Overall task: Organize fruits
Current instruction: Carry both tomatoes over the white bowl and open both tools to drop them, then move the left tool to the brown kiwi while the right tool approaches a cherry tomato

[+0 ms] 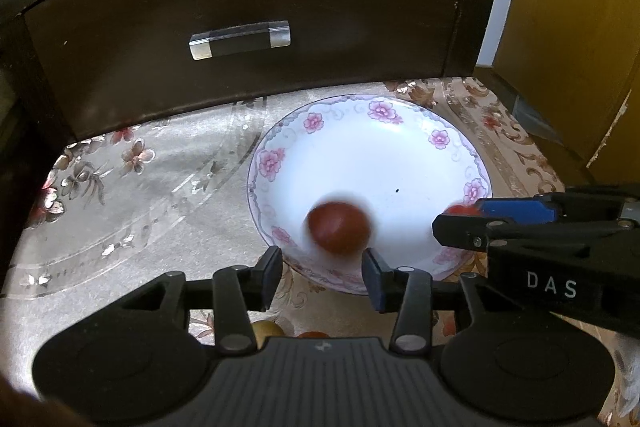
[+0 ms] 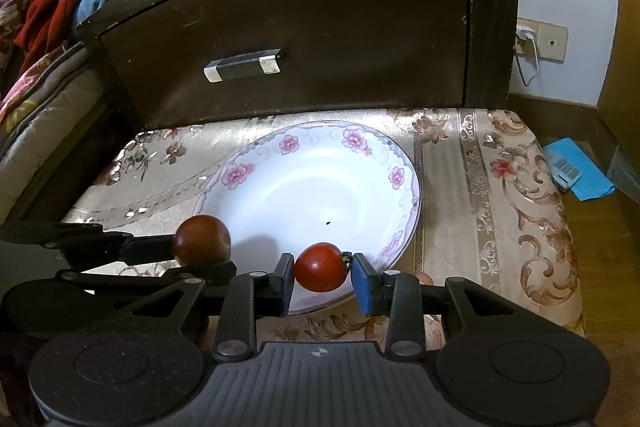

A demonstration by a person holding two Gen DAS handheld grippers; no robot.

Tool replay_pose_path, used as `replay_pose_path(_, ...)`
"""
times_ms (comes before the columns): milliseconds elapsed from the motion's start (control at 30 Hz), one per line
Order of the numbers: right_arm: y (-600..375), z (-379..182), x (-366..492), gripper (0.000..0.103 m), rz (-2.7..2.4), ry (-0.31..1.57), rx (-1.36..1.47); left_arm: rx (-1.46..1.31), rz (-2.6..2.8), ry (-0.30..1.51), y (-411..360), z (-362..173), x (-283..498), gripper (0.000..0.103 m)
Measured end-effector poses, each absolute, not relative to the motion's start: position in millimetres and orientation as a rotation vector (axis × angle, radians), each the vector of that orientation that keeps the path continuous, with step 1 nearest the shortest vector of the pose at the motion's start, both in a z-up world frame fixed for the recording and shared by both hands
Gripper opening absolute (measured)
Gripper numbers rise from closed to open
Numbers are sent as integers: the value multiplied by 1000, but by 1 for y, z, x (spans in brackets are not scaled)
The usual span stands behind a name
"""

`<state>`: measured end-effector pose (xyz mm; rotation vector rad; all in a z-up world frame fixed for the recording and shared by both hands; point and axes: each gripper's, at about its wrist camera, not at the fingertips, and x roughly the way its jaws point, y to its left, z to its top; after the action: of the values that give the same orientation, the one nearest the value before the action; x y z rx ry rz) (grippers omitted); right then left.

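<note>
Your right gripper (image 2: 322,277): fingers pinch bright red tomato (image 2: 321,267) by its sides, over near rim of floral plate (image 2: 394,175).
Your left gripper (image 1: 322,273): fingers wide; dark tomato (image 1: 339,233) blurred just beyond tips, contact unclear.
Tomatoes light, smooth, soft: pinch gently across middle.
Two more fruits (image 1: 267,330) near, on bench (image 1: 120,227).

**Room over the plate, drawer front behind**

The dark drawer front (image 2: 304,39) and its handle (image 2: 243,64) stand upright just behind the floral plate (image 2: 320,183), blocking the far side. The plate's far half lies bare. Near its front rim, the left gripper (image 1: 322,269) and right gripper (image 2: 322,281) crowd side by side, each with a tomato (image 2: 321,267) at its fingers. The cloth-covered surface (image 2: 500,195) right of the plate offers passage.
</note>
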<state>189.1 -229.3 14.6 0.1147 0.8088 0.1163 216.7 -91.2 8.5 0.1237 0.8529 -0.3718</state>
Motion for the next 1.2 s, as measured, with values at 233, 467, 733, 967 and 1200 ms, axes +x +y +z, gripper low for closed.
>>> replay_pose_path(233,-230,15,188,34,111,801,115,107,-365,850,-88,10,215,53)
replay_pose_path(467,-231,18,185,37,106,789,122,114,-379,840,-86,14,211,55)
replay_pose_path(733,-225,21,178,38,121,792,111,119,-385,833,-76,20,203,57)
replay_pose_path(967,-217,23,171,41,138,797,98,115,-384,831,-70,21,199,58)
replay_pose_path(1200,-211,21,164,42,171,814,86,119,-391,837,-55,19,190,58)
